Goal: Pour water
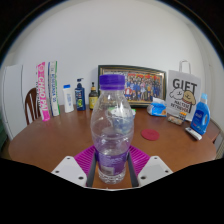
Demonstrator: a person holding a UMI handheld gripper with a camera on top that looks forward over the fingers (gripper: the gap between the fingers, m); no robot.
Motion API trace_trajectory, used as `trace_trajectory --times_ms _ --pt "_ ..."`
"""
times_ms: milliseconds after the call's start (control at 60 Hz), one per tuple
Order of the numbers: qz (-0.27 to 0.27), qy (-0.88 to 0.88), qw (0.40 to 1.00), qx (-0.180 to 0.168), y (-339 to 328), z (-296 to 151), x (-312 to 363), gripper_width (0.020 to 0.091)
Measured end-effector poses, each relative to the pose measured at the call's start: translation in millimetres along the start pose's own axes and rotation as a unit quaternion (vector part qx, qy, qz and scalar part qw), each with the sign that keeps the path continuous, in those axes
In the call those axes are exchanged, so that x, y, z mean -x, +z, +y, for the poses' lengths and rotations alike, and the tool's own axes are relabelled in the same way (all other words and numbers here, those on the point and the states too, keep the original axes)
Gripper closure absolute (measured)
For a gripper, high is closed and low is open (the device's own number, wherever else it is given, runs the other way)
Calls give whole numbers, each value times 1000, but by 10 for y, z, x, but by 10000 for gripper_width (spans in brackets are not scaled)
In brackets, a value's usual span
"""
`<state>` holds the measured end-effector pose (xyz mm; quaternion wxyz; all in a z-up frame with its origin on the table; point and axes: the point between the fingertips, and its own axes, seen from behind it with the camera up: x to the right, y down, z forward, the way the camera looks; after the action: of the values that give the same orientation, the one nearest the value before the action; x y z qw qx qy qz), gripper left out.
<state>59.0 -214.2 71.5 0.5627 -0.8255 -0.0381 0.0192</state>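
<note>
Standing upright between my tongs (111,170) is the clear water bottle (111,130) with its purple cap, both pads pressed against its base. Beyond it on the wooden surface (50,140) lie a pink lid (150,133), a framed picture (131,85) and a gift bag (183,92) far right.

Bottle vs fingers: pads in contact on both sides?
Cannot tell. In the gripper view the bottle stands between the fingers, hiding the pads' inner edges behind its base, so neither contact nor gap shows plainly.
</note>
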Motion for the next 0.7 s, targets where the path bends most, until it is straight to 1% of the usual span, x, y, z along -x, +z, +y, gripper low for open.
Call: trace_trajectory --times_ms 33,50,83,100,133,150,200,300,450,500,567,700 --pt "2 -1 1000 -7 7 -15 -3 589" --pt "3 -1 1000 -9 9 -15 -3 602" --pt "3 -1 1000 -11 12 -18 10 605" --pt "3 -1 1000 -12 11 -14 -7 621" --pt "3 2 1000 -11 8 -10 -12 628" --pt "3 3 1000 -12 7 -13 -11 653" --pt "1 -1 1000 -11 10 -11 -8 693" --pt "-1 -14 1000 -9 20 -16 -4 762" --pt "10 -16 1000 0 -24 -84 -41 763" --pt "16 -18 1000 2 -50 -198 -93 764" --pt "32 -31 999 -5 -77 -396 -237 764" --pt "77 -94 992 -11 -14 -797 -718 764"
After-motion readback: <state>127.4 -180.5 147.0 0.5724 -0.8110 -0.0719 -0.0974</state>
